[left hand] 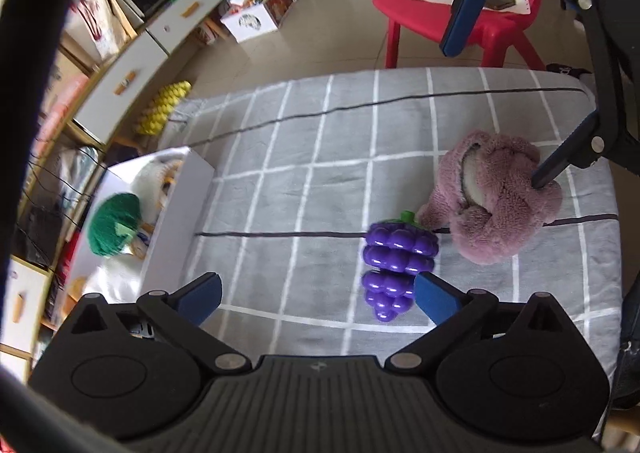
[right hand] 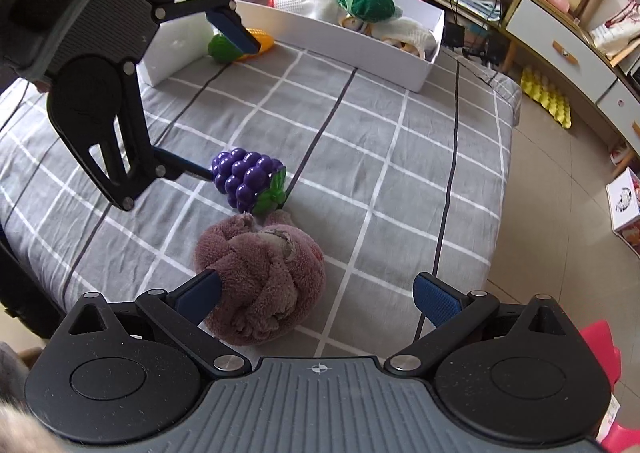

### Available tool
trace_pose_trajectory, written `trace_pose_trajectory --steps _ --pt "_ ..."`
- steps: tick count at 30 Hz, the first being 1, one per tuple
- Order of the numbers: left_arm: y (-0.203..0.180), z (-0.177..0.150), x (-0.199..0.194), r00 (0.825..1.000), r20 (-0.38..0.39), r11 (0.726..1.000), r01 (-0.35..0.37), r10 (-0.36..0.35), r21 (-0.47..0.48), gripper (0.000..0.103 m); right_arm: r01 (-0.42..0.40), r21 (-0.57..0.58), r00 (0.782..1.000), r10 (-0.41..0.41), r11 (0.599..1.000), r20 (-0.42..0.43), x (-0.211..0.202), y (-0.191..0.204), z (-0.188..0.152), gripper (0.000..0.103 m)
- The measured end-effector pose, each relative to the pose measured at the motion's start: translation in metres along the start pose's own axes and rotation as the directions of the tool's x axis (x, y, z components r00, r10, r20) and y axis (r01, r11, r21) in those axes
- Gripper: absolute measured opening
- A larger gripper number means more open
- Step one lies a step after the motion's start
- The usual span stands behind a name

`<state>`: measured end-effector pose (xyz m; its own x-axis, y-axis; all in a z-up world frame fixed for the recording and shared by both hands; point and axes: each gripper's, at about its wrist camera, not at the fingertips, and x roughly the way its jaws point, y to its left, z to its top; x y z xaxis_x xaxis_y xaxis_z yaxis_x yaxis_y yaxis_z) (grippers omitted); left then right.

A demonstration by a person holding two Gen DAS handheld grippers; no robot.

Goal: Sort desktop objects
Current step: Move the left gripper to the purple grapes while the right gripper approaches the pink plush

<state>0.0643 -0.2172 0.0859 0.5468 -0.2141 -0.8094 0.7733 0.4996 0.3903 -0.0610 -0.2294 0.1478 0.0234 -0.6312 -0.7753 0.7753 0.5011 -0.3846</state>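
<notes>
both grippers are spread wide with nothing pinched in either. left gripper [left hand: 318, 295] hovers low over the grey checked cloth [left hand: 304, 141], and the purple plastic grapes [left hand: 394, 265] lie just inside its right finger [left hand: 434, 299], touching or almost touching the pad, can't tell which. right gripper [right hand: 318, 295] sits over the pink plush toy [right hand: 264, 281]: its left finger [right hand: 198, 295] is pressed into the fuzz, while the other pad stands well clear of it on the bare cloth. the plush and the grapes lie side by side mid-cloth, the grapes' green leaf end against the plush. further back, at the cloth's far edge in the right wrist view, there's a white box [right hand: 360, 47] with soft toys piled in it, a green knitted one [right hand: 366, 1] on top. a toy corn cob [right hand: 240, 45] lies on the cloth just beside the box, partly hidden behind the left gripper's finger.
</notes>
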Motion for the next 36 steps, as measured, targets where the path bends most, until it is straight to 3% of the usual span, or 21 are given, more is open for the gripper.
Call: trace_pose_trajectory --steps 4,10,14,31,36 --pt "0.003 -0.001 0.002 1.0 -0.001 0.999 -0.002 0.002 0.041 0.102 -0.009 -0.029 1.0 0.01 1.0 0.03 -0.002 0.0 0.001 0.102" --pt "0.01 0.001 0.018 0.986 0.008 0.986 0.165 -0.165 0.023 0.102 -0.051 -0.059 0.998 0.053 0.997 0.038 -0.004 0.0 0.0 0.102" --pt "0.01 0.004 0.031 0.975 0.0 0.974 0.223 -0.223 0.044 0.102 -0.069 -0.057 0.996 0.072 0.996 0.05 -0.003 -0.003 -0.004 0.102" --pt "0.001 0.004 0.064 0.937 -0.044 0.934 0.348 -0.346 0.074 0.102 -0.126 -0.087 0.99 0.132 0.988 0.059 0.005 -0.003 -0.007 0.103" --pt "0.0 0.006 0.068 0.921 -0.055 0.919 0.388 -0.385 0.067 0.102 -0.175 -0.083 0.983 0.179 0.981 0.045 0.01 0.0 -0.007 0.102"
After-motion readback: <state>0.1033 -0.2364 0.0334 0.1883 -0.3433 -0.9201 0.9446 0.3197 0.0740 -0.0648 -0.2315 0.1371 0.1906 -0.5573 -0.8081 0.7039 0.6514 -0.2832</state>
